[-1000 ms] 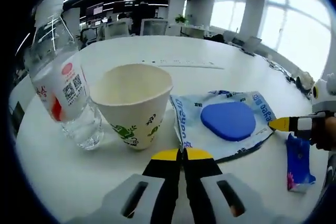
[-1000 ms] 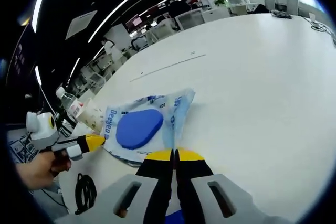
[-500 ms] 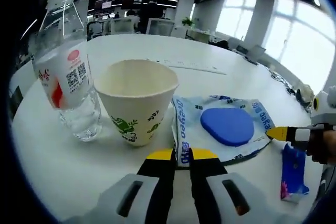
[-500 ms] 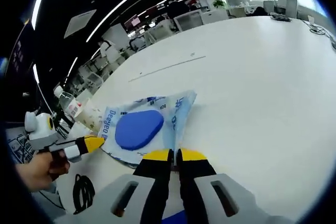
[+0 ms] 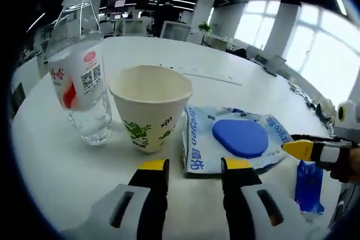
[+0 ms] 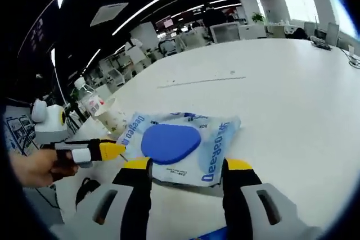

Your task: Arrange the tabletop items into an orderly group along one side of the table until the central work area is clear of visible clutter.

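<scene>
With both sets of jaws spread and nothing held between them, the blue-and-white pouch (image 5: pixel 233 141) is left lying flat at centre frame in the left gripper view, its near edge just ahead of the left gripper (image 5: pixel 188 165). In the right gripper view the same pouch (image 6: pixel 180 144) sits at lower centre, just ahead of the right gripper (image 6: pixel 185 165).

Item positions, left gripper view:
- Water bottle (image 5: pixel 80 71) stands upright at upper left; it is seen again, small, at mid left in the right gripper view (image 6: pixel 90 100).
- Paper cup (image 5: pixel 151 105) stands just right of the bottle, near the pouch's left edge; whether they touch cannot be told.
- Small blue packet (image 5: pixel 309 186) lies at lower right, near the pouch.
- Other gripper's yellow tip comes in at right edge, level with the pouch corner.

Risks, as judged:
- Cup is empty and light, so it could be tipped or shoved if the pouch is dragged toward it.
- Bottle is tall and narrow; a knock from a jaw could topple it.
- Pouch is flat and slick-looking; a pinch at the thin edge could slip.
- Both grippers are close to the same pouch, so a collision is possible.

Count: one bottle, one cup, one pouch, one small packet. Items are already near one another; none is gripped.
</scene>
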`<act>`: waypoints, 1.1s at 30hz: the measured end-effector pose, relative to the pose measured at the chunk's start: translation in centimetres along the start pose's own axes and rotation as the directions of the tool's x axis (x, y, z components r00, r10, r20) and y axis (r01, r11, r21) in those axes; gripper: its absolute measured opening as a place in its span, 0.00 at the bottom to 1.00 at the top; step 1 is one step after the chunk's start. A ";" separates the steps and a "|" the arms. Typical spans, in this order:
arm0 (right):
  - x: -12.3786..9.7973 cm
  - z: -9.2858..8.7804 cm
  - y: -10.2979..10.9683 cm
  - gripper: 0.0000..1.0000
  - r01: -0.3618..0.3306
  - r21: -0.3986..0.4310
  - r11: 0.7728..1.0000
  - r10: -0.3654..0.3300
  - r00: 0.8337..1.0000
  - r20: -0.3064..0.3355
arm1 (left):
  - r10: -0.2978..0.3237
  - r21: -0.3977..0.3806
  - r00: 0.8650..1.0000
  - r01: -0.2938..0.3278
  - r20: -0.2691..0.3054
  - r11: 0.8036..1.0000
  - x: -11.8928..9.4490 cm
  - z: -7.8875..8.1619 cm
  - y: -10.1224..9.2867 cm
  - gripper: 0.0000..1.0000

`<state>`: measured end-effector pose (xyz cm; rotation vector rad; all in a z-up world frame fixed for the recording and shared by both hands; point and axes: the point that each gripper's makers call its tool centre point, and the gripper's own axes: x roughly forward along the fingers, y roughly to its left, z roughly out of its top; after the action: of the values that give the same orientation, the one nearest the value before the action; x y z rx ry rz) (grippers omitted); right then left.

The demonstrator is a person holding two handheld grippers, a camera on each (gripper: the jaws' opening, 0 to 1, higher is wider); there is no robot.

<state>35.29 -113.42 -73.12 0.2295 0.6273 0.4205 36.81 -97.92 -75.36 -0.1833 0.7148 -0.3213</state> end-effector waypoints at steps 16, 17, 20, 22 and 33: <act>-2.2 1.0 1.5 0.88 -0.011 -0.089 0.996 0.013 1.000 0.027 | 0.023 -0.064 0.998 -0.020 0.051 0.998 -3.4 1.2 0.4 0.83; -2.5 1.1 1.8 0.88 -0.018 -0.095 0.995 0.021 0.999 0.034 | 0.022 -0.059 0.998 -0.019 0.052 0.998 -3.7 1.3 0.3 0.85; -3.2 1.5 2.4 0.92 -0.024 -0.118 0.993 0.030 0.998 0.047 | 0.007 0.000 0.997 -0.007 0.080 1.000 -4.9 2.0 -0.2 0.91; -3.5 1.8 2.6 0.92 -0.030 -0.121 0.992 0.037 0.998 0.058 | 0.001 0.027 0.995 -0.003 0.103 1.000 -5.8 2.5 -0.4 0.95; -6.0 2.0 4.9 0.92 -0.075 -0.158 0.985 0.086 0.994 0.063 | -0.029 0.070 0.987 0.018 0.155 0.997 -10.3 3.4 -1.6 0.99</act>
<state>30.61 -111.92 -66.85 0.1210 0.5149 0.5348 31.40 -95.65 -66.08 -0.1502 0.5464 -0.3498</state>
